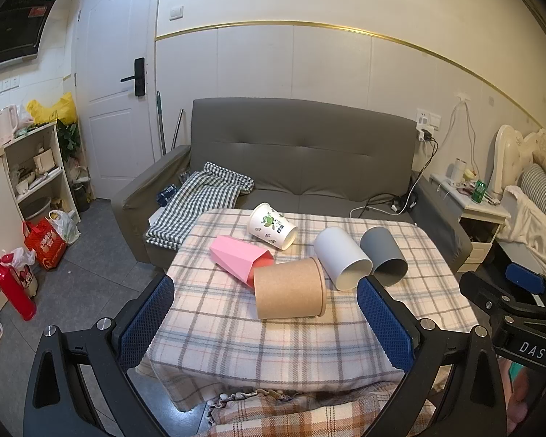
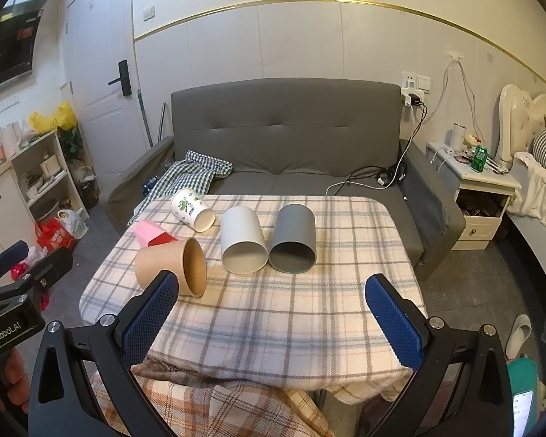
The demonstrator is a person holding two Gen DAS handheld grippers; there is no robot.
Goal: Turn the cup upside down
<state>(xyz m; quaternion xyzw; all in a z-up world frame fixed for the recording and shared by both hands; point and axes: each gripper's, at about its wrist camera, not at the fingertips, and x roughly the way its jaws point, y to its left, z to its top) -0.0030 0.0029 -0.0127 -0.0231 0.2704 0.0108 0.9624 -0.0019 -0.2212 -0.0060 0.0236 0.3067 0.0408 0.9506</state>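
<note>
1. Five cups lie on their sides on the plaid-covered table [image 2: 345, 327]: pink faceted cup [image 1: 236, 256], kraft paper cup [image 1: 289, 293], printed paper cup [image 1: 271, 226], white cup [image 1: 340, 256], grey cup [image 1: 382, 255]. None stands mouth-down; task judged not started.
2. Left gripper [image 1: 265, 324]: jaws spread wide, nothing between them, held off the near edge. Right gripper [image 2: 273, 322]: likewise spread and empty, off the near edge.
3. Key relation: the kraft paper cup [image 2: 171, 267] is closest to the near edge, left of centre. It lies straight ahead of the left gripper, between its finger lines; from the right gripper it sits off to the left.
4. Its long axis runs roughly parallel to the near edge, mouth toward the right edge.
5. White and grey cups lie side by side, touching, axes running far-to-near, mouths facing the near edge; they sit ahead of the right gripper.
6. Judgement: left gripper is better placed for the kraft cup.
</note>
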